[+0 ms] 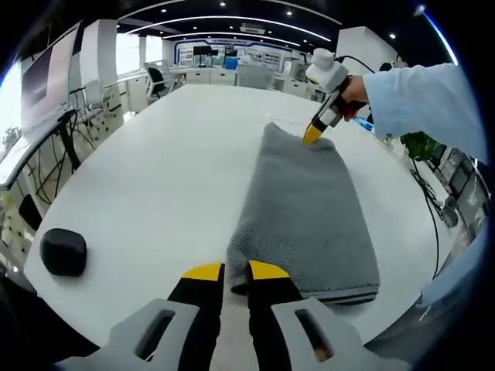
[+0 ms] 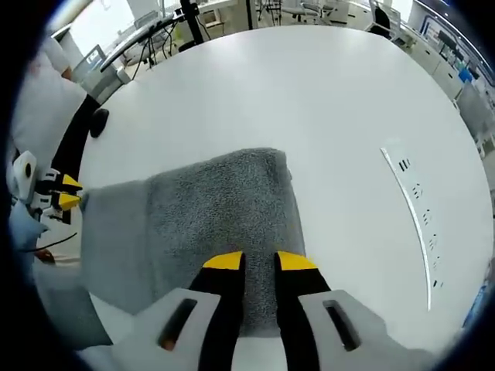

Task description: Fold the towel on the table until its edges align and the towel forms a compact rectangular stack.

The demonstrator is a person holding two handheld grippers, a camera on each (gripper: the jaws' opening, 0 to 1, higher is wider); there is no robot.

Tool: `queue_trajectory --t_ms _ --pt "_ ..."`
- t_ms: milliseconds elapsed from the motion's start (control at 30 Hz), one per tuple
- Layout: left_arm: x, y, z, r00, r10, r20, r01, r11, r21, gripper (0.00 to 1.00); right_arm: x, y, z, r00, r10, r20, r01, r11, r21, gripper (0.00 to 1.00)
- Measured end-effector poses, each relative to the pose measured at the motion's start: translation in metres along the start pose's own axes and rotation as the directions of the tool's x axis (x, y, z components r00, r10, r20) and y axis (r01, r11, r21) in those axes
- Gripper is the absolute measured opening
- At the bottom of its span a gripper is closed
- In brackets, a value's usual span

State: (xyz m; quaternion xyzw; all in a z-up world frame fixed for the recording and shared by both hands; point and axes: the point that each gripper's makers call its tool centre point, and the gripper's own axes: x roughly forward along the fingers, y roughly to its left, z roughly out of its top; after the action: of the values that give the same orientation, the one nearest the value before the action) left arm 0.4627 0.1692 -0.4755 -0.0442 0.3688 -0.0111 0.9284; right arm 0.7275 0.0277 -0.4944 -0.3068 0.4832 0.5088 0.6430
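Towel (image 1: 305,212): grey, folded into a long rectangular pad, flat on the table; layered edges show at the end nearest the left gripper.
Table (image 1: 162,178): large, white, rounded; the towel lies toward one side of it, the rest of the top bare around the towel.
Left gripper (image 1: 236,271): yellow-tipped jaws nearly pressed together with a thin gap between them, nothing pinched; tips just short of the towel's near end, whether they touch it is unclear.
Right gripper (image 2: 261,261): jaws slightly apart, over the towel's opposite end with the grey pile showing between them; whether they grip the cloth cannot be told. In the left gripper view it meets the towel's far end, held by a hand in a light blue sleeve (image 1: 425,100).
Black object (image 1: 63,251): small, rounded, on the table well apart from the towel, off its long side near the table edge.
Marked strip (image 2: 414,220): pale curved line on the tabletop, well apart from the towel.
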Motion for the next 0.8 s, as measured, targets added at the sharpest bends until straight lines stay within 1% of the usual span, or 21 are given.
queue_trajectory --t_ms 133,300,500,567,600,633,767,800 --pt "0.0 -0.004 0.01 1.0 -0.005 0.01 0.005 1.0 0.018 0.11 -0.005 0.001 -0.005 1.0 0.002 0.01 -0.002 1.0 0.002 0.13" --pt "0.004 -0.001 0.014 1.0 -0.012 0.014 0.012 1.0 0.029 0.12 -0.008 -0.002 -0.008 1.0 0.004 0.017 -0.004 1.0 0.003 0.13" --pt "0.005 -0.003 0.018 1.0 -0.024 0.016 0.023 0.999 0.038 0.13 -0.012 0.003 -0.011 0.999 0.006 0.033 -0.007 1.0 0.011 0.14" --pt "0.005 -0.003 0.019 0.999 -0.033 0.012 0.032 0.999 0.039 0.13 -0.013 0.001 -0.01 0.999 0.005 0.043 -0.005 1.0 0.016 0.14" --pt "0.006 -0.003 0.02 0.999 -0.037 0.009 0.037 0.999 0.04 0.13 -0.015 0.006 -0.009 0.998 0.007 0.065 -0.01 0.999 0.033 0.14" --pt "0.006 -0.002 0.019 0.999 -0.038 0.008 0.037 0.998 0.041 0.13 -0.015 0.007 -0.009 0.998 0.009 0.07 -0.012 0.999 0.04 0.14" --pt "0.009 -0.001 0.025 0.999 -0.051 0.001 0.05 0.997 0.059 0.14 -0.015 0.015 -0.018 0.997 0.015 0.072 -0.019 0.998 0.052 0.15" --pt "0.009 -0.001 0.026 0.999 -0.053 0.002 0.053 0.997 0.064 0.14 -0.015 0.015 -0.017 0.997 0.016 0.073 -0.02 0.998 0.052 0.15"
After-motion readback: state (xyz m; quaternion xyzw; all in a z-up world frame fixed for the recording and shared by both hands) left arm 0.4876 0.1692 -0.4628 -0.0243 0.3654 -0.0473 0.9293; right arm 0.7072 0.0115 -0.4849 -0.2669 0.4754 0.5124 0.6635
